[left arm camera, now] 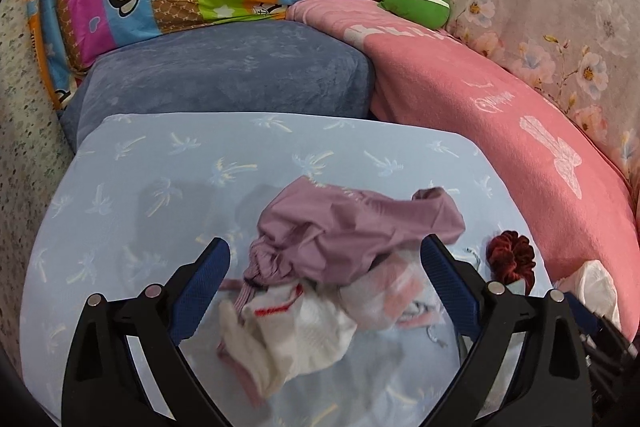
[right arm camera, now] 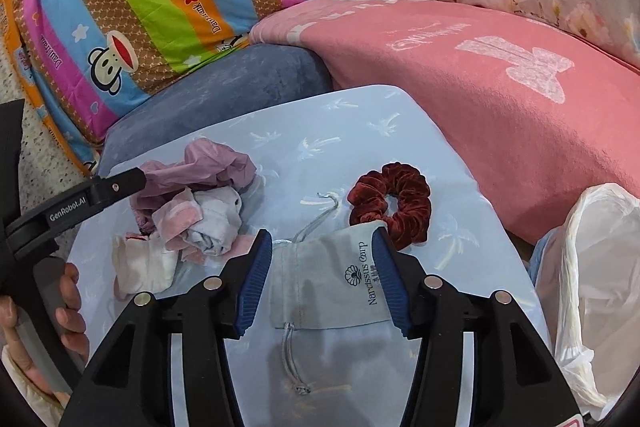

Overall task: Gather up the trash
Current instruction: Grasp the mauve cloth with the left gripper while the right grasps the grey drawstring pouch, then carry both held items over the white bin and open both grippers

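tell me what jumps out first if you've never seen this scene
The striped monkey-print pillow at the back and the pink blanket on the right grab the eye. On the pale blue cushion, a crumpled heap of mauve and white-pink clothes lies before the open left gripper. A dark red velvet scrunchie lies beside a grey drawstring pouch, between the open right gripper fingers.

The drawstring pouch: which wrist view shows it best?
The right wrist view: the grey drawstring pouch lies flat with its printed logo and cord visible. The left wrist view shows at most a bit of cord near the socks.
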Action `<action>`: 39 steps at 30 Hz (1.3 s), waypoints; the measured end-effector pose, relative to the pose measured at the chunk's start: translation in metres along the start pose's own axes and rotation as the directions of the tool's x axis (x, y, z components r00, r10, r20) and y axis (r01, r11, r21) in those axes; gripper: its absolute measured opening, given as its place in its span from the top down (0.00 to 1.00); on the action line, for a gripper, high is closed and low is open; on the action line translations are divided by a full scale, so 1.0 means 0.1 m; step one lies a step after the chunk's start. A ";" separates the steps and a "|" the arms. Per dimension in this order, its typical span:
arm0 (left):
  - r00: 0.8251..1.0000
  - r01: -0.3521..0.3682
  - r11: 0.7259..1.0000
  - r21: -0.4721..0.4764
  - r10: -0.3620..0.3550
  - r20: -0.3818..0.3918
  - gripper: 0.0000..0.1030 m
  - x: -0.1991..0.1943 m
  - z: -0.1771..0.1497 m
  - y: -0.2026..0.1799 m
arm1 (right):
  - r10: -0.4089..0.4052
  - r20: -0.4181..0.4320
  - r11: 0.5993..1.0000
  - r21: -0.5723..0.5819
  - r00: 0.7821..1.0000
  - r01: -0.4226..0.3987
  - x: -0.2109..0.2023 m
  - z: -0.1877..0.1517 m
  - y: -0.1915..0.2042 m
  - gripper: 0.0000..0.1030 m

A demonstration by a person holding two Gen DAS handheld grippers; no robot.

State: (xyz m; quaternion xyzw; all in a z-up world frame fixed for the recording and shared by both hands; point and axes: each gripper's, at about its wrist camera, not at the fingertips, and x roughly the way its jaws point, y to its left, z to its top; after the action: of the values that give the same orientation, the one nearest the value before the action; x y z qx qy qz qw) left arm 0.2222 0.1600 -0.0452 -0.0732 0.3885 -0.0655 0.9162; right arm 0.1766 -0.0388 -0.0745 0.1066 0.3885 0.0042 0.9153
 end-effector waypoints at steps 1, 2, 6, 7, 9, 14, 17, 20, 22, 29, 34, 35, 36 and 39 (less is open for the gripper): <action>1.000 -0.003 1.000 -0.001 0.003 0.006 0.11 0.02 0.01 0.00 | -0.005 -0.007 1.000 0.003 1.000 0.005 0.04 -0.01 -0.03 0.46; 1.000 -0.007 1.000 0.001 0.007 0.011 0.12 0.05 0.02 -0.01 | -0.013 -0.020 1.000 0.006 1.000 0.013 0.10 -0.02 -0.05 0.46; 0.999 0.034 0.999 0.006 -0.034 -0.012 0.44 0.14 0.04 -0.01 | -0.036 -0.063 0.999 0.021 0.997 0.037 0.28 -0.09 -0.15 0.46; 0.999 0.040 0.999 0.007 -0.040 -0.017 0.48 0.16 0.03 -0.02 | -0.037 -0.072 0.999 0.028 0.997 0.040 0.31 -0.11 -0.16 0.46; 0.998 0.049 0.999 0.016 -0.048 -0.027 0.71 0.18 0.02 -0.03 | -0.033 -0.092 0.999 0.039 0.995 0.037 0.38 -0.16 -0.19 0.46; 0.998 0.055 0.998 0.022 -0.055 -0.025 0.93 0.11 -0.01 -0.04 | -0.042 -0.115 0.998 0.051 0.992 0.048 0.45 -0.31 -0.22 0.62; 0.998 0.062 0.998 0.020 -0.062 -0.003 0.95 0.00 0.02 -0.04 | -0.038 -0.121 0.998 0.052 0.992 0.044 0.42 -0.34 -0.22 0.82; 0.998 0.062 0.998 0.020 -0.063 0.021 0.96 -0.13 0.05 -0.06 | -0.016 -0.114 0.998 0.057 0.993 0.022 0.33 -0.33 -0.23 0.94; 0.997 0.066 0.998 0.020 -0.067 0.039 0.96 -0.22 0.08 -0.09 | -0.005 -0.092 0.999 0.053 0.996 0.010 0.23 -0.31 -0.21 0.95; 0.991 0.094 0.995 0.034 -0.096 0.092 0.96 -0.57 0.16 -0.29 | 0.042 0.009 0.998 0.035 0.999 -0.043 -0.29 -0.11 -0.14 0.96; 0.983 0.119 0.990 0.068 -0.128 0.135 0.96 -0.85 0.19 -0.50 | 0.057 0.092 0.998 0.029 0.994 -0.060 -0.71 0.07 -0.18 0.96; 0.980 0.124 0.989 0.079 -0.135 0.146 0.96 -0.90 0.19 -0.56 | 0.060 0.111 0.998 0.029 0.992 -0.063 -0.81 0.11 -0.20 0.96; 0.978 0.126 0.988 0.090 -0.139 0.155 0.96 -0.96 0.19 -0.62 | 0.061 0.129 0.997 0.031 0.990 -0.066 -0.91 0.14 -0.23 0.96; 0.971 0.146 0.982 0.119 -0.165 0.172 0.96 -1.10 0.17 -0.81 | 0.063 0.179 0.997 0.039 0.982 -0.071 -1.18 0.22 -0.33 0.96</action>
State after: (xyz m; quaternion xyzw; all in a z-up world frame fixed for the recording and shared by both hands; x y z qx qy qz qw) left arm 0.1536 0.1015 0.0584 -0.0604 0.2929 -0.1506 0.9423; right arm 0.1074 -0.0861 0.0181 0.1404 0.3017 0.0169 0.9429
